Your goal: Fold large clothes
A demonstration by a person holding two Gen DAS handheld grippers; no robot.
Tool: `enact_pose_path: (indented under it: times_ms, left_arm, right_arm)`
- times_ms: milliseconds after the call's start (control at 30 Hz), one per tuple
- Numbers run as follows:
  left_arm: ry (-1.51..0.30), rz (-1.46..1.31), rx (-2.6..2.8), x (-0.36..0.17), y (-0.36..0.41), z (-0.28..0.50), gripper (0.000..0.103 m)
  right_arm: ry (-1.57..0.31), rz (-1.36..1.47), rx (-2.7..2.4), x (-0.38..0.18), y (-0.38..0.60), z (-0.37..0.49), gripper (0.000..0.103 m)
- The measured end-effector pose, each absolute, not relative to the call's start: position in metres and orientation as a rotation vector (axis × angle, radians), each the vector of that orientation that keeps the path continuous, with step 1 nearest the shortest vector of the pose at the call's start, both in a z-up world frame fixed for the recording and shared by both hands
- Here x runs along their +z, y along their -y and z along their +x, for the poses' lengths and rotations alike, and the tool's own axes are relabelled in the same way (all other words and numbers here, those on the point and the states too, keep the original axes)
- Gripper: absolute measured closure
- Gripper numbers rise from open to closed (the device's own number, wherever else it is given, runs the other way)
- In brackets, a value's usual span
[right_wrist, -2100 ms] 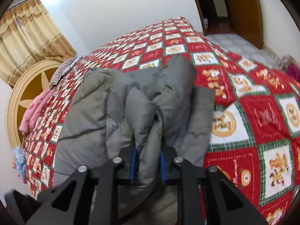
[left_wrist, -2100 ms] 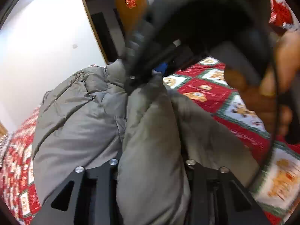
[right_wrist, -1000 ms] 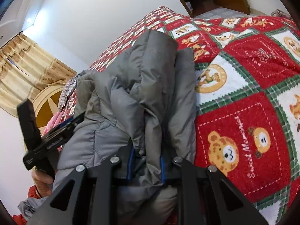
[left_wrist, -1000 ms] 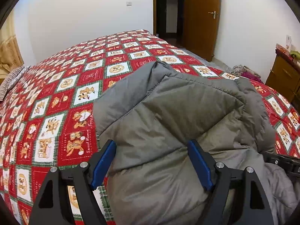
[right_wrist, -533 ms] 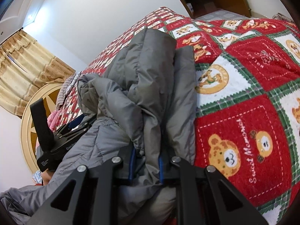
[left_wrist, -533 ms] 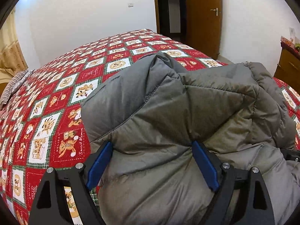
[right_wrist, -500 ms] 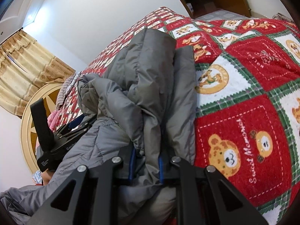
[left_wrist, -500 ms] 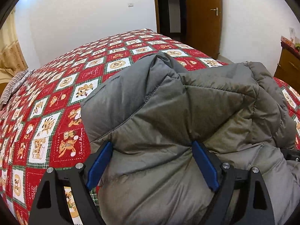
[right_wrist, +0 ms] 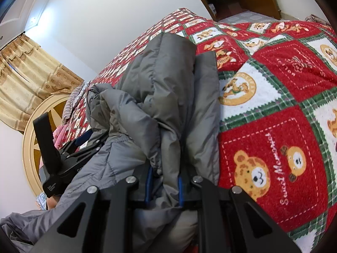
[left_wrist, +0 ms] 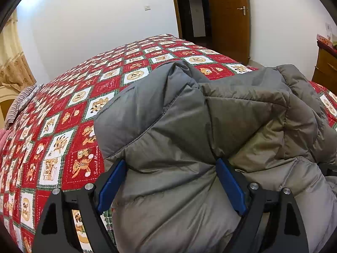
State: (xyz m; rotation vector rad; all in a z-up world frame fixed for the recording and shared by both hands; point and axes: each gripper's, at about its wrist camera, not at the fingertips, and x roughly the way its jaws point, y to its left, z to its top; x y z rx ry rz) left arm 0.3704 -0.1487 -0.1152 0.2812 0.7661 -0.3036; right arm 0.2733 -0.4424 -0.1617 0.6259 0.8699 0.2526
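A bulky grey puffer jacket (left_wrist: 210,113) lies bunched on a red bed quilt (left_wrist: 63,113) with bear pictures. My left gripper (left_wrist: 170,181) is open wide, its blue pads on either side of a thick fold of the jacket. My right gripper (right_wrist: 164,181) is shut on a bunched fold of the same jacket (right_wrist: 168,84) near the bed's edge. The left gripper (right_wrist: 69,151) also shows in the right wrist view, at the jacket's left side.
The quilt (right_wrist: 273,113) lies beside the jacket. A wooden door (left_wrist: 229,16) and dark doorway stand beyond the bed's far end. A wooden dresser (left_wrist: 326,67) is at the right. Curtains (right_wrist: 27,80), a round headboard (right_wrist: 29,139) and folded clothes lie at the other end.
The left gripper let go of its fold, swung round to face the door and now straddles a thick part of the jacket, pushed slightly further in. The right gripper keeps its hold.
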Motion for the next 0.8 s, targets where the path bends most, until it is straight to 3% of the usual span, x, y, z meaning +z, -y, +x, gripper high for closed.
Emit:
enact_pose_path:
  times_ms: [267, 333, 500, 800]
  left_arm:
    - [-0.766, 0.281, -0.305, -0.114, 0.147, 0.37, 0.015]
    - [-0.774, 0.268, -0.324, -0.11, 0.143, 0.369, 0.015]
    - [-0.83, 0.232, -0.396, -0.089, 0.122, 0.362, 0.015]
    - [-0.805, 0.21, -0.414, -0.074, 0.105, 0.336, 0.015]
  right_arm:
    - [-0.871, 0.634, 0.249, -0.161, 0.443, 0.274, 0.085]
    - [-0.865, 0.598, 0.23, -0.155, 0.44, 0.27, 0.083]
    - [-0.794, 0.451, 0.127, -0.112, 0.439, 0.235, 0.065]
    - [-0.684, 0.439, 0.218, -0.061, 0.419, 0.172, 0.063]
